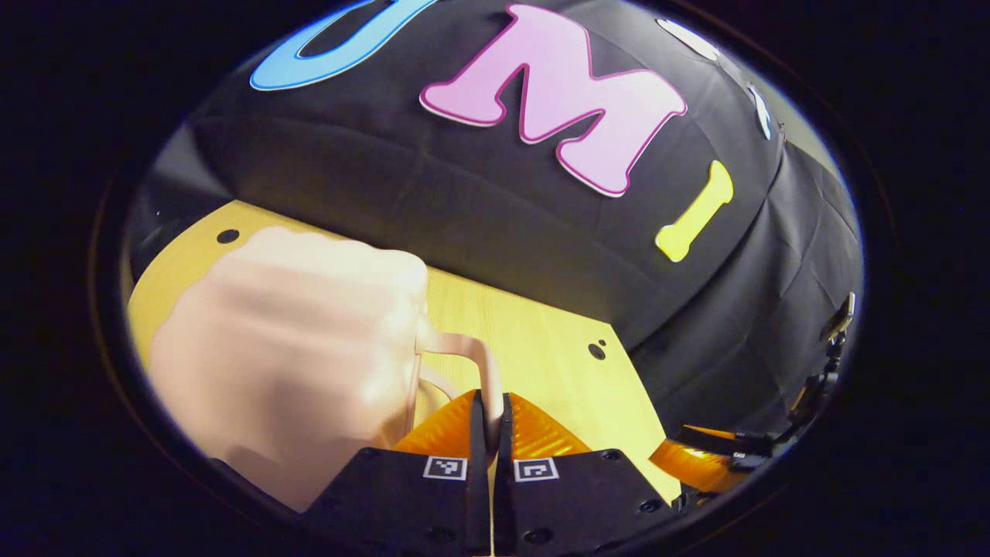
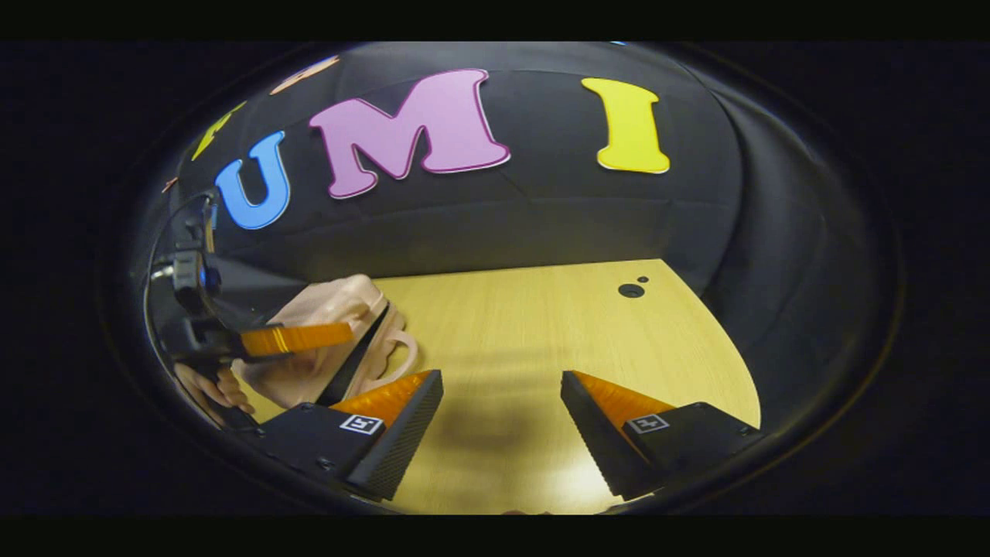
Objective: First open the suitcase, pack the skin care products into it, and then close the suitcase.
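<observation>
No readable brand or label on the pale pink soft suitcase point(image 1: 286, 363), lying on the light wooden table point(image 1: 541, 340) toward its left end. Left hand-held gripper point(image 1: 489, 410) pinched tight on the slim pink loop handle point(image 1: 479, 356) at the suitcase's side. Right hand-held gripper point(image 2: 503, 410) spread wide, gripping nothing, over bare tabletop to the suitcase's right, far edge and black cloth wall point(image 2: 541, 216) beyond.

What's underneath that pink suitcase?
The pink suitcase stands on the wooden table, with black cloth behind. The left gripper pinches its handle. Its inside is hidden.
</observation>
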A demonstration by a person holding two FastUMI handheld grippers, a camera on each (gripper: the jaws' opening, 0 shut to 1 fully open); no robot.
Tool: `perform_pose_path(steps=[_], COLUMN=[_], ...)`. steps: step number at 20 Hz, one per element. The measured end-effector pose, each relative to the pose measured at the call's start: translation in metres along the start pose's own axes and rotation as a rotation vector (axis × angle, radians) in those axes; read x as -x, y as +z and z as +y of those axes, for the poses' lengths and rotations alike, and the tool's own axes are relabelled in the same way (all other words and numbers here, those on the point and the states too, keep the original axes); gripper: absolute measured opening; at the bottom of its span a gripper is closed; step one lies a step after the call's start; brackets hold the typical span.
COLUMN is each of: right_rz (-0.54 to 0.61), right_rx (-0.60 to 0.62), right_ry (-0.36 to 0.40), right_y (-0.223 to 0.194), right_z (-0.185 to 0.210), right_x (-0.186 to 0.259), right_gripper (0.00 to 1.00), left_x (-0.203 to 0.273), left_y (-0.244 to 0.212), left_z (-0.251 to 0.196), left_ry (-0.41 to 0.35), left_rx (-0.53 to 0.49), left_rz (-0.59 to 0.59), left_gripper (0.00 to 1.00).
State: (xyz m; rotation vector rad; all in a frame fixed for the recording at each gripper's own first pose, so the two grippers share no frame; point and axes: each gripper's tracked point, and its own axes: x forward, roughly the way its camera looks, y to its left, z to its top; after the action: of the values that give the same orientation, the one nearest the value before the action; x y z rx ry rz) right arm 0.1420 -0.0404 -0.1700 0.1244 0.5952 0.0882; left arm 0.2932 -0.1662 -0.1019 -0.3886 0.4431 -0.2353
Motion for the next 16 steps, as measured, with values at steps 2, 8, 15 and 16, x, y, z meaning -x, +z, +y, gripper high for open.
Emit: perform_pose_path(steps=[2, 8, 15, 16], right_rz=[-0.007, -0.051, -0.223, -0.259], right_rx=[-0.017, -0.020, -0.010, 0.002], right_ry=[-0.003, 0.001, 0.016, 0.012], right_y=[-0.001, 0.008, 0.067, 0.075], right_z=[-0.002, 0.007, 0.059, 0.067], right_x=[0.003, 0.034, 0.119, 0.136], right_gripper=[0.98, 0.98, 0.97, 0.97], left_x=[-0.009, 0.023, 0.194, 0.220], left_y=[-0.012, -0.002, 0.084, 0.089], left_z=[-0.001, -0.029, -0.023, -0.024], left_ry=[0.014, -0.030, 0.134, 0.147], left_rx=[-0.025, -0.068, -0.305, -0.360], left_rz=[0.004, -0.024, -0.371, -0.405], left_gripper=[0.08, 0.47, 0.96, 0.96])
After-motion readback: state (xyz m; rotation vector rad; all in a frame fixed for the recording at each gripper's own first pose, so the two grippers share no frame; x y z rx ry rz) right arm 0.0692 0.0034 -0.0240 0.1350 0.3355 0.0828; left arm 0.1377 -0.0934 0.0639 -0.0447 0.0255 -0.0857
